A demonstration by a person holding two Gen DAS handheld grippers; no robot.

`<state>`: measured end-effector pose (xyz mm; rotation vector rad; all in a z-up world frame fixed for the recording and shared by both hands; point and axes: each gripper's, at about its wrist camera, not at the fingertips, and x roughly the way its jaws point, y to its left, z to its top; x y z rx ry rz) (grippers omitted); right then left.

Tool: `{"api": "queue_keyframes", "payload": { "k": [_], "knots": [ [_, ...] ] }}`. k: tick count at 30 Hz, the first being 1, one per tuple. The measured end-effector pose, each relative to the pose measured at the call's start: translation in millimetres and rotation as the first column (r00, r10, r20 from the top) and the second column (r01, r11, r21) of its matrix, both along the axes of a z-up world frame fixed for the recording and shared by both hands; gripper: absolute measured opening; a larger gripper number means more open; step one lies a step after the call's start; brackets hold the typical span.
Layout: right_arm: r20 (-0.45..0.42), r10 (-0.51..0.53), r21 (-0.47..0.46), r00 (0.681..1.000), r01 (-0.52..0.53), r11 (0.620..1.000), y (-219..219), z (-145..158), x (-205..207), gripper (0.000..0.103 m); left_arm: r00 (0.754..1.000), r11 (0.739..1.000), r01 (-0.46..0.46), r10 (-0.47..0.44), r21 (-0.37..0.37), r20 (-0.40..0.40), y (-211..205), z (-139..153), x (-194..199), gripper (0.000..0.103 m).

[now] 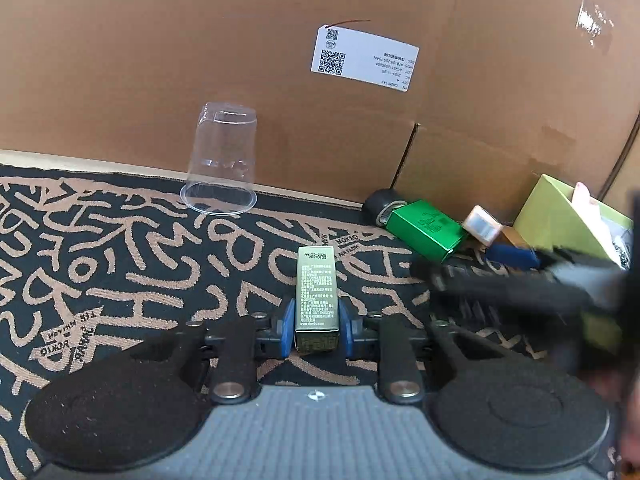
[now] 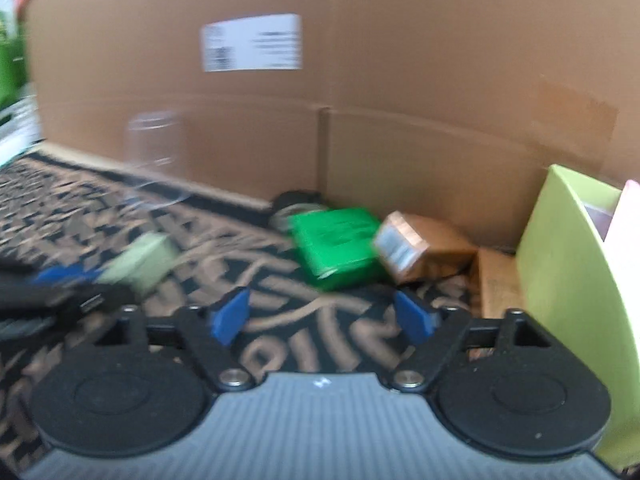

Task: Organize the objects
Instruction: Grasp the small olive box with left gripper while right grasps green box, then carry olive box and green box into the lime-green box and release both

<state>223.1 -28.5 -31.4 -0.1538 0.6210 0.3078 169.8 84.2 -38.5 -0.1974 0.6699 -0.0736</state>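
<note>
On the patterned cloth (image 1: 120, 248), in front of a cardboard wall (image 1: 160, 60), the left gripper (image 1: 317, 326) is clamped on a slim gold box (image 1: 317, 292), its blue pads (image 1: 287, 326) pressed to both long sides; the box points away toward the wall. The left view is sharp and shows things the other cannot: the printed text on the box, the codes on the white label (image 1: 364, 58), and a clear cup (image 1: 222, 158) standing upside down close to the wall. It also catches the right gripper only as a dark blur at the right edge.

The right view is smeared by motion. There the right gripper (image 2: 322, 318) has its jaws wide apart with nothing between them, hanging over the cloth short of a green box (image 2: 340, 246) and a brown box (image 2: 424, 248) that touch each other near the wall. It alone shows the tall lime-green holder (image 2: 560, 280) at full height on the right, and the gold box as a pale blur far left. A black roll (image 1: 380, 204) lies behind the green box.
</note>
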Motion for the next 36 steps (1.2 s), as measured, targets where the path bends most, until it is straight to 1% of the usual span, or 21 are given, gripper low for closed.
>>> {"api": "queue_keyframes", "payload": {
  "k": [2, 5, 6, 7, 8, 9, 10, 13, 15, 18, 22, 24, 25, 26, 27, 28, 29, 30, 32, 34, 36],
  "knots": [
    [0.013, -0.03, 0.028, 0.999, 0.03, 0.999, -0.8, 1.0, 11.9, 0.097, 1.0, 1.0, 0.005, -0.005, -0.015, -0.003, -2.9, -1.8, 4.3, 0.024],
    [-0.016, -0.028, 0.091, 0.999, 0.029, 0.995, -2.4, -1.4, 33.7, 0.1, 1.0, 1.0, 0.016, -0.016, -0.016, -0.004, -5.8, -2.2, 3.6, 0.024],
    [-0.048, -0.022, 0.108, 0.999, 0.027, 0.994, -2.8, -4.6, 39.7, 0.1, 1.0, 1.0, 0.02, -0.02, -0.013, -0.005, -6.8, -2.9, 3.4, 0.024],
    [-0.088, -0.014, 0.123, 0.996, 0.025, 0.992, -3.6, -8.4, 42.6, 0.092, 1.0, 1.0, 0.025, -0.025, -0.012, -0.007, -7.5, -3.4, 3.2, 0.024],
    [-0.08, -0.001, 0.118, 0.997, 0.01, 0.993, -3.4, -9.9, 38.3, 0.079, 0.999, 0.999, 0.031, -0.031, -0.013, -0.008, -7.8, -3.6, 2.7, 0.024],
    [-0.069, 0.01, 0.091, 0.998, -0.004, 0.996, -2.7, -9.1, 31.0, 0.069, 0.999, 0.999, 0.035, -0.036, -0.017, -0.008, -8.1, -3.5, 2.4, 0.024],
    [-0.054, 0.03, 0.08, 0.998, -0.026, 0.996, -3.4, -7.7, 21.7, 0.065, 0.999, 0.999, 0.039, -0.039, -0.022, -0.008, -8.9, -3.4, 2.8, 0.024],
    [-0.04, 0.076, 0.055, 0.996, -0.073, 0.996, -11.2, -7.8, -13.0, 0.064, 0.999, 0.999, 0.045, -0.045, -0.02, -0.009, -10.3, -3.8, 2.5, 0.024],
    [-0.03, 0.073, 0.023, 0.997, -0.072, 0.997, -19.3, -8.3, -39.5, 0.064, 0.999, 0.999, 0.053, -0.053, -0.013, -0.007, -12.0, -3.7, 2.0, 0.024],
    [-0.052, 0.066, 0.041, 0.996, -0.063, 0.997, -37.1, -5.9, -76.7, 0.064, 0.997, 0.997, 0.075, -0.076, -0.016, -0.01, -14.8, -4.4, 1.7, 0.024],
    [-0.09, 0.059, 0.073, 0.994, -0.053, 0.996, -61.0, -1.1, -124.2, 0.065, 0.985, 0.983, 0.173, -0.173, -0.068, 0.001, -19.7, -2.5, -1.1, 0.024],
    [-0.102, 0.071, 0.084, 0.992, -0.063, 0.994, -66.5, 2.3, -138.4, 0.066, 0.975, 0.973, 0.22, -0.219, -0.067, 0.029, -25.9, 1.2, -5.6, 0.024],
    [-0.094, 0.077, 0.078, 0.993, -0.07, 0.994, -67.4, 5.6, -144.7, 0.073, 0.974, 0.973, 0.225, -0.223, -0.056, 0.045, -29.7, 2.4, -7.9, 0.024],
    [-0.076, 0.077, 0.064, 0.994, -0.072, 0.995, -66.7, 7.5, -149.9, 0.083, 0.972, 0.973, 0.228, -0.226, -0.038, 0.059, -33.9, 2.9, -9.8, 0.026],
    [-0.051, 0.082, 0.039, 0.995, -0.08, 0.996, -63.6, 9.4, -151.9, 0.084, 0.971, 0.973, 0.229, -0.227, -0.02, 0.07, -37.9, 2.9, -11.3, 0.031],
    [-0.031, 0.086, 0.011, 0.996, -0.085, 0.996, -61.0, 10.5, -152.4, 0.084, 0.972, 0.975, 0.224, -0.223, -0.003, 0.079, -40.6, 1.9, -11.4, 0.041],
    [-0.016, 0.083, -0.011, 0.996, -0.083, 0.996, -58.1, 11.5, -151.7, 0.084, 0.974, 0.977, 0.212, -0.212, 0.015, 0.085, -42.6, 0.1, -11.2, 0.048],
    [-0.007, 0.086, -0.017, 0.996, -0.086, 0.996, -55.8, 11.7, -150.4, 0.084, 0.977, 0.981, 0.193, -0.196, 0.033, 0.088, -43.8, -1.9, -10.3, 0.057],
    [-0.014, 0.104, -0.004, 0.995, -0.104, 0.995, -51.3, 9.3, -142.9, 0.084, 0.981, 0.983, 0.175, -0.179, 0.058, 0.079, -44.4, -5.2, -7.0, 0.057],
    [-0.027, 0.105, 0.006, 0.994, -0.105, 0.994, -49.0, 5.8, -139.9, 0.083, 0.982, 0.983, 0.176, -0.179, 0.053, 0.068, -42.8, -8.4, -2.3, 0.057],
    [-0.051, 0.096, 0.012, 0.994, -0.096, 0.995, -48.7, 1.6, -139.6, 0.076, 0.984, 0.984, 0.171, -0.173, 0.048, 0.05, -41.8, -12.0, 1.4, 0.057]
  ]
}}
